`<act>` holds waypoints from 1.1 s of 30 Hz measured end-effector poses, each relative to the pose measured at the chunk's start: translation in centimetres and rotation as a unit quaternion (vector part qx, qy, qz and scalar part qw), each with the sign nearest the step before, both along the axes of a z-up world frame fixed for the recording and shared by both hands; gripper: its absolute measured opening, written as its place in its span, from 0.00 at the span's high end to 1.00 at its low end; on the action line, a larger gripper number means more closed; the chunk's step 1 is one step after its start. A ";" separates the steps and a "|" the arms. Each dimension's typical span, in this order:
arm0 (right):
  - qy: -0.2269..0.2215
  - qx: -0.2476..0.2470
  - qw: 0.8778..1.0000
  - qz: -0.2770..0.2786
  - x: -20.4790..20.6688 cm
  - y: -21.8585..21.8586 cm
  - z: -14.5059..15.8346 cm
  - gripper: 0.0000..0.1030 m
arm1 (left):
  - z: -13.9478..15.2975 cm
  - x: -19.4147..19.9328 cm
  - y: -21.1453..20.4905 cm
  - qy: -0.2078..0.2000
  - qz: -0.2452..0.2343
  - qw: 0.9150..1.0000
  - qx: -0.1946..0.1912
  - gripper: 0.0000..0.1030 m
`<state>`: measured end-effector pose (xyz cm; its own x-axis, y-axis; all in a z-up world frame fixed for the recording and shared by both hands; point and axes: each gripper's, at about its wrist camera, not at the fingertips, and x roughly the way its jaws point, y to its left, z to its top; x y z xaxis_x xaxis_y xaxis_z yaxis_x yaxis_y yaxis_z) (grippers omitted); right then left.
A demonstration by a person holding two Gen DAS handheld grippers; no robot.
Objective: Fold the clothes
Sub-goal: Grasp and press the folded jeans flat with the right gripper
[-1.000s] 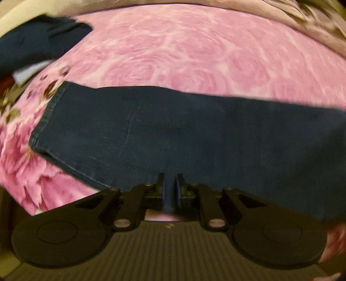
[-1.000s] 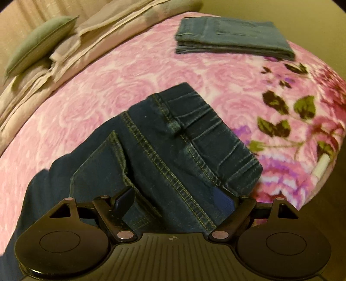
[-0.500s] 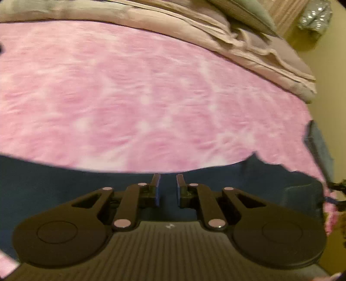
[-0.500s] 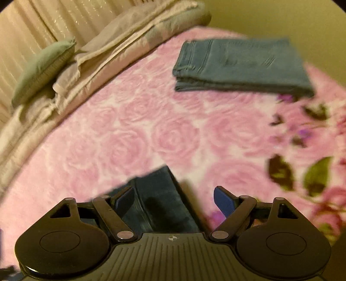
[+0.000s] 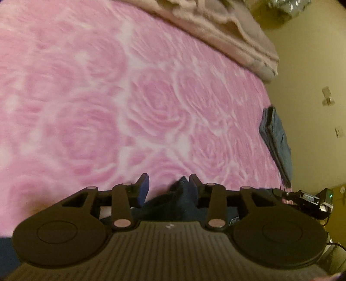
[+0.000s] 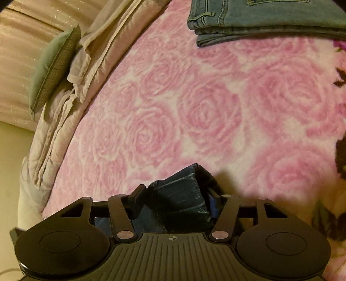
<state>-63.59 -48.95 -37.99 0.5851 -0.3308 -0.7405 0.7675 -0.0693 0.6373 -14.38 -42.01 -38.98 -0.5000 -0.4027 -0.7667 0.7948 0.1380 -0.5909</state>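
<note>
Dark blue jeans (image 6: 179,201) lie on a pink rose blanket (image 6: 194,112); only a bunched fold shows in the right wrist view. My right gripper (image 6: 176,194) is closing, and that fold fills the gap and touches both fingers. In the left wrist view a peak of the same dark jeans (image 5: 181,192) rises beside the right finger. My left gripper (image 5: 168,186) is opening, with a clear gap between the cloth and the blue left pad (image 5: 143,190). The rest of the jeans is hidden under both grippers.
Folded lighter blue jeans (image 6: 259,19) sit at the far end of the bed and appear edge-on as folded jeans (image 5: 276,142) at the right. Rumpled beige bedding (image 6: 64,121) and a green pillow (image 6: 52,69) line the left side. A black device with a green light (image 5: 311,198) sits at the right.
The left gripper swept along the flat jeans leg and its shut jaws have parted. The right gripper's wide jaws, earlier over the waistband, have narrowed around a fold, nearer the folded light jeans.
</note>
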 end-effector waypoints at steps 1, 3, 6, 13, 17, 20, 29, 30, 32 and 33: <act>-0.002 -0.002 1.000 0.000 -0.1 0.0 0.0 0.58 | -0.5 -0.6 -0.6 -0.002 -0.008 1.000 0.007 0.68; -0.009 -0.015 1.000 0.002 0.0 0.4 0.4 0.68 | -1.2 -1.8 -0.9 -0.003 -0.024 1.000 0.008 1.00; 0.025 -0.061 0.998 0.014 1.0 1.5 1.7 0.75 | -0.8 -2.2 0.1 -0.006 -0.011 0.999 -0.033 1.00; 0.072 -0.103 0.992 -0.020 1.8 3.7 0.3 0.85 | -1.3 -3.2 1.9 -0.060 0.013 0.994 -0.089 0.98; 0.097 -0.089 0.991 -0.031 2.8 2.7 0.3 0.55 | 0.1 -2.5 1.7 -0.070 0.018 0.993 -0.090 0.94; 0.124 -0.106 0.986 -0.032 2.2 3.3 1.9 0.30 | 1.7 1.5 3.6 -0.052 0.063 0.992 -0.095 0.81; 0.158 -0.085 0.984 -0.020 0.7 8.5 2.3 0.30 | 3.4 10.0 15.6 -0.147 0.131 0.980 -0.031 0.81; 0.173 -0.081 0.981 -0.033 0.5 9.0 2.3 0.30 | 3.2 10.4 16.8 -0.158 0.140 0.977 -0.020 0.81; 0.169 -0.076 0.980 -0.079 -0.7 10.4 2.9 0.30 | 3.4 11.1 19.1 -0.159 0.159 0.974 -0.008 0.81; 0.156 -0.072 0.980 -0.103 -1.4 11.4 3.2 0.30 | 3.6 11.3 20.2 -0.154 0.168 0.974 -0.006 0.81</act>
